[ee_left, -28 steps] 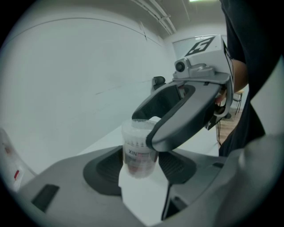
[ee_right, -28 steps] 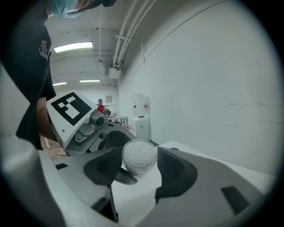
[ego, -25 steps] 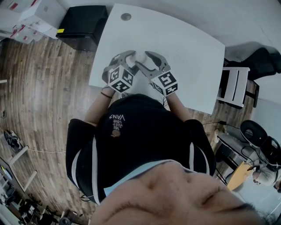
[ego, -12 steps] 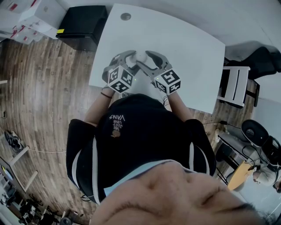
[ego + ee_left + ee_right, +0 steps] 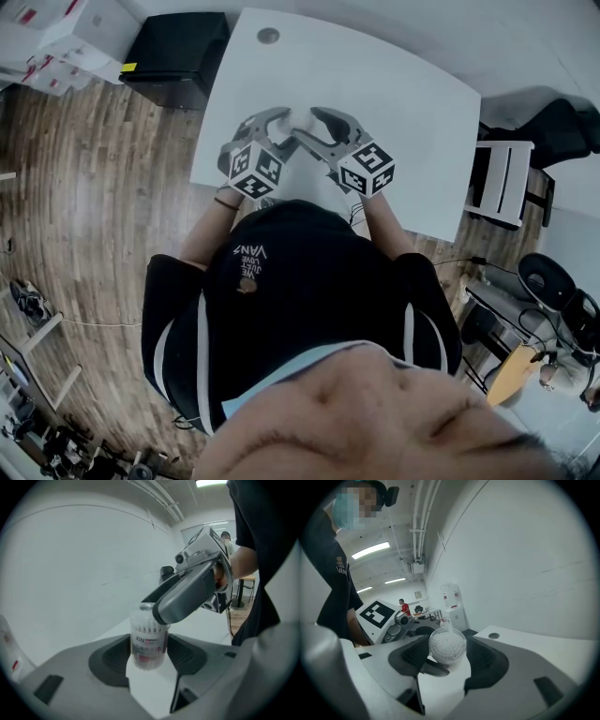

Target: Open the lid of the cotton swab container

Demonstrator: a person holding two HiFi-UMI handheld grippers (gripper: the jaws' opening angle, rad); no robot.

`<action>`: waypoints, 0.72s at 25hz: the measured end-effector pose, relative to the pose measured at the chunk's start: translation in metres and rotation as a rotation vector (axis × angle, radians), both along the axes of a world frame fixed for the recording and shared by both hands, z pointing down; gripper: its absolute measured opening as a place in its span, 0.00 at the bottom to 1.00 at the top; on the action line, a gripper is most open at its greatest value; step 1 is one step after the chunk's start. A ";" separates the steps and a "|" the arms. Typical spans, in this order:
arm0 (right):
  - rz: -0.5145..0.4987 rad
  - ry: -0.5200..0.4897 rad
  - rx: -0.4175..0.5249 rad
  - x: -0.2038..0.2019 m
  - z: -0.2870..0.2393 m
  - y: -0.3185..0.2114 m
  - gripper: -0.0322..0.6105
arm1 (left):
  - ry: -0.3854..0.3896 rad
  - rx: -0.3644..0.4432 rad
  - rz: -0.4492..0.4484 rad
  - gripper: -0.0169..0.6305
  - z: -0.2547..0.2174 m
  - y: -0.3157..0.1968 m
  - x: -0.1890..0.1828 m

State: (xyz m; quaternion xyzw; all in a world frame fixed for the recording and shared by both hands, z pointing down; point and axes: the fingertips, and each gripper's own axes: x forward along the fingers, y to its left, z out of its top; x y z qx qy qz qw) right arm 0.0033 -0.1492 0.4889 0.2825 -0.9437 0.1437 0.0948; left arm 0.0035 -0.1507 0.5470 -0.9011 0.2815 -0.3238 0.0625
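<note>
White desk (image 5: 403, 103) lies under both tools. The left gripper (image 5: 149, 652) pinches the body of the clear cotton swab container (image 5: 149, 637) between its pads. The right gripper (image 5: 448, 654) is clamped round the container's top end, its jaw overlapping the lid.

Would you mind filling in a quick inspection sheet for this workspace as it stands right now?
Surface: white table, with one round grommet hole near its far edge.
Job's things: clear cotton swab container, full of swabs, held between both grippers; whether its lid is open cannot be told.
Clutter: nothing seen on the table.
Grippers: left gripper has its jaws closed on the container's body; right gripper has its jaws closed on its top end.
Cables: one thin cable lies on the floor.
Surroundings: wooden floor, black cabinet, stacked white boxes.
</note>
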 end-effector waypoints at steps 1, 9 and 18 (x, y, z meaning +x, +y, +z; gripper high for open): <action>0.000 -0.004 0.001 0.000 -0.001 0.000 0.45 | 0.006 0.002 0.001 0.41 -0.001 0.000 0.000; 0.004 -0.089 -0.023 0.003 -0.011 -0.004 0.45 | 0.061 0.000 0.001 0.41 -0.008 -0.003 0.001; 0.054 -0.143 0.000 0.014 -0.026 -0.013 0.45 | 0.106 -0.028 -0.017 0.41 -0.011 -0.007 0.001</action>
